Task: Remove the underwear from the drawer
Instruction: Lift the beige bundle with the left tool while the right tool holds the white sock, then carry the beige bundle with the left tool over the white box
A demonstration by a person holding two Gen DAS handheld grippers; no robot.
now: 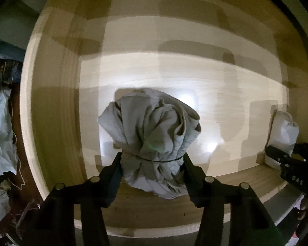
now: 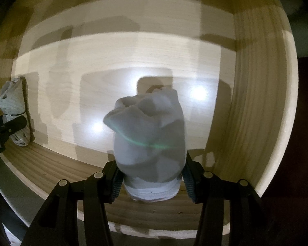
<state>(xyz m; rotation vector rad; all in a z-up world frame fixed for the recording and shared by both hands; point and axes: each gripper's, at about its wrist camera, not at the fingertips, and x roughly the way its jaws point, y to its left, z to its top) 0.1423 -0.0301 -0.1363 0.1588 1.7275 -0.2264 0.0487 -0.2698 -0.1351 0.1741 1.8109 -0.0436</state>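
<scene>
Both my tongs point down into the open wooden drawer, and there is plenty of bare floor in it: the pale bottom panel runs clear from the two bundles toward the far wall. In the left wrist view the left side wall curves up close by, and beyond its rim I see crumpled white bags on a dark floor. In the right wrist view the right side wall stands just beside my right tongs, so room to that side is tight. The near front wall lies directly under both tools.

My left tongs are closed on a grey underwear bundle, pads pressing its lower part on either side where a thin dark band cinches it. The bundle's long axis runs straight out from the tongs toward the drawer floor, its loose folds spreading at the far end.

My right tongs are partly closed on a white underwear roll, pads squeezing its lower end; it too points lengthwise away from the tongs, open mouth at the far end. The two bundles sit well apart, near the front wall.
</scene>
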